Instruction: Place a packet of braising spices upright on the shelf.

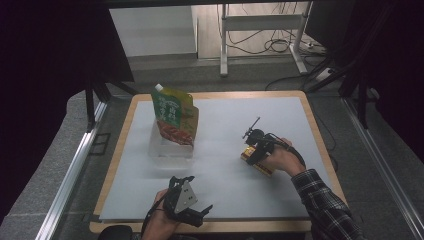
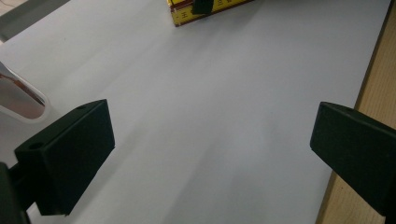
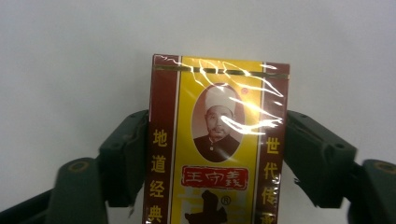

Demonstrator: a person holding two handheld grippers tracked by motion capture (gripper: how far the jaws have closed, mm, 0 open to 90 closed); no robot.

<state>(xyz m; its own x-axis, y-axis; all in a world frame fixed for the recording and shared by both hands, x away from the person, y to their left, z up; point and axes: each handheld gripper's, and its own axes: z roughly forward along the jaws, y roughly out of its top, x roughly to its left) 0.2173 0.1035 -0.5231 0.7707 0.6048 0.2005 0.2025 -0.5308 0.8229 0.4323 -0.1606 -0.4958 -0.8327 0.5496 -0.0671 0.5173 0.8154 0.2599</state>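
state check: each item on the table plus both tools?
Pouch: upright in the clear tray, cap on.
Box: flat on the white mat, wrapped, between the right tool's jaws.
Right tool: jaws against the box's sides.
Left tool: open, holding nothing, over the mat.

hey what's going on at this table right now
A person works two handheld grippers over a white mat. The right gripper has its jaws against both sides of a yellow and red box lying on the mat. The left gripper is open over bare mat. A green pouch stands in a clear tray further back.
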